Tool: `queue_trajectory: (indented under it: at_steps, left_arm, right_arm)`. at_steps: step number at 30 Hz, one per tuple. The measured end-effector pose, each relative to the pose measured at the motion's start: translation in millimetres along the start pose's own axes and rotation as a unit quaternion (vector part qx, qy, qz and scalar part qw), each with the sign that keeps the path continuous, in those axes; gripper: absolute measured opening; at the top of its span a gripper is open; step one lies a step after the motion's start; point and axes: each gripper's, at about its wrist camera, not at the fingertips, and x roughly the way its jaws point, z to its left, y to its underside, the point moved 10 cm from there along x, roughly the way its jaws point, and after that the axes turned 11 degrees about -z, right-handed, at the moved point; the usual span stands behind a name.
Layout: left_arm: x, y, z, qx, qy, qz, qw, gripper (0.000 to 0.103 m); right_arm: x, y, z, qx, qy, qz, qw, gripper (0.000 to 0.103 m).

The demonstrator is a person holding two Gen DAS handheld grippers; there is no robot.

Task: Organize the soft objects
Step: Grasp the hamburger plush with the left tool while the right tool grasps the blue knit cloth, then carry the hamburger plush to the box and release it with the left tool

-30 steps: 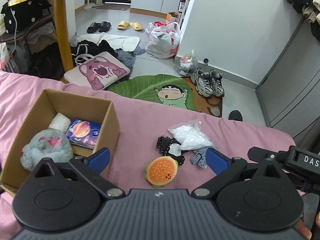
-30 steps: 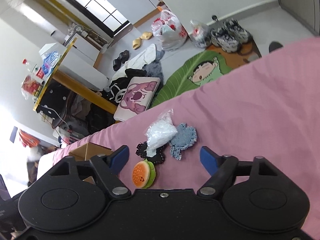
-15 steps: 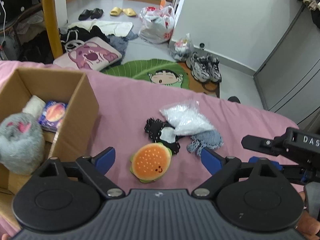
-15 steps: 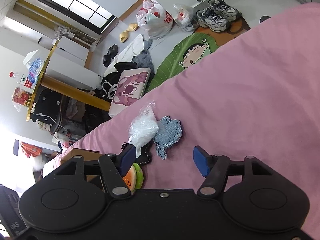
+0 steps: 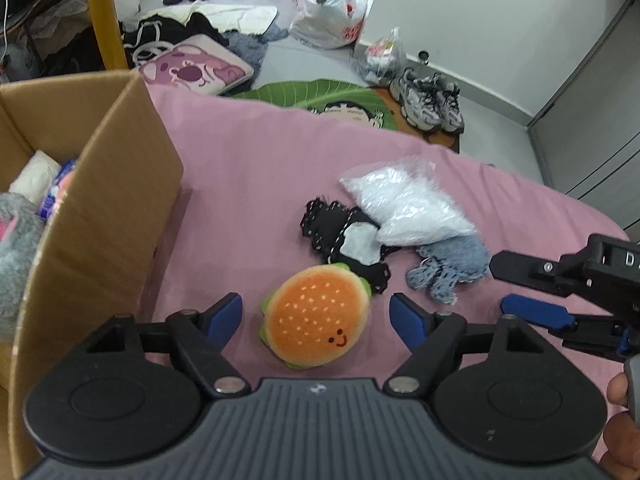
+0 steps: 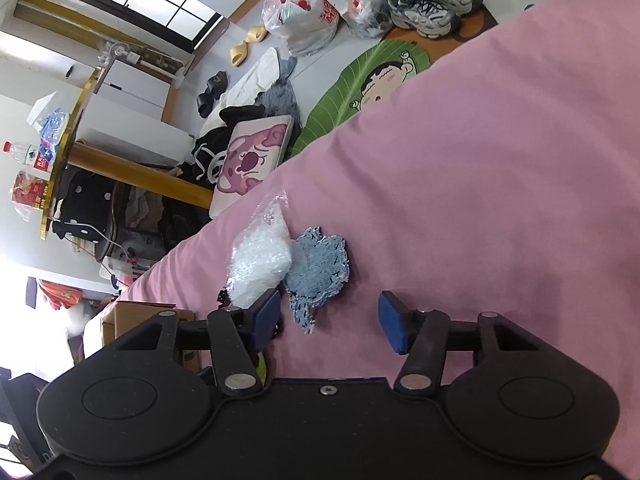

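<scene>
The left gripper (image 5: pixel 316 314) was held spread around the burger toy (image 5: pixel 316 322), the box (image 5: pixel 96 216) at nine o'clock; the right gripper (image 6: pixel 328 318), likewise spread, was poised over the denim scrap (image 6: pixel 318 266).

Burger plush (image 5: pixel 316 316) lies right of box (image 5: pixel 100 216), before bag (image 5: pixel 408 208).

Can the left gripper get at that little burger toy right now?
Probably yes: the left gripper is open, the burger toy lies between its fingers on the pink bedcover, nothing covering it.
</scene>
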Motion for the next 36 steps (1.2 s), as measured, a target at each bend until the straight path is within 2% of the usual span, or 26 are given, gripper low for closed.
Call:
queue_trajectory:
  at_steps: [6,8,11,13,19,31,36]
  left_arm:
    - [8.3,4.6,3.4,-0.005,-0.007,0.008,0.9999,0.064]
    - [8.5,3.1,3.7,-0.008,-0.005,0.006,0.9999,0.054]
    - [8.8,1.3,2.6,-0.010,-0.002,0.005,0.9999,0.051]
    - [8.2,1.5,2.4,-0.009,-0.001,0.003,1.0000,0.050]
    - [0.2,-0.9,-0.3,-0.012,0.007,-0.003,0.9999,0.049]
    - [-40.2,-8.4,-10.8,-0.005,0.034,-0.035,0.9988,0.049]
    - [-63.3,-15.4,-12.4,-0.004,0.051,-0.049,0.9975,0.049]
  right_arm:
    - [11.4,0.3,-0.9,0.004,-0.009,0.006,1.000,0.049]
    - [13.6,0.5,-0.9,0.004,-0.012,0.005,1.000,0.048]
    - [16.9,-1.2,-2.2,0.005,-0.013,0.003,1.000,0.040]
    - [18.3,-1.7,-3.2,0.006,-0.014,0.001,1.000,0.028]
    - [9.9,-2.1,-0.5,0.007,-0.011,-0.008,1.000,0.017]
    - [-29.4,1.2,3.6,-0.001,0.022,-0.053,0.998,0.009]
    - [-46.9,2.4,15.6,-0.010,0.015,-0.074,0.997,0.009]
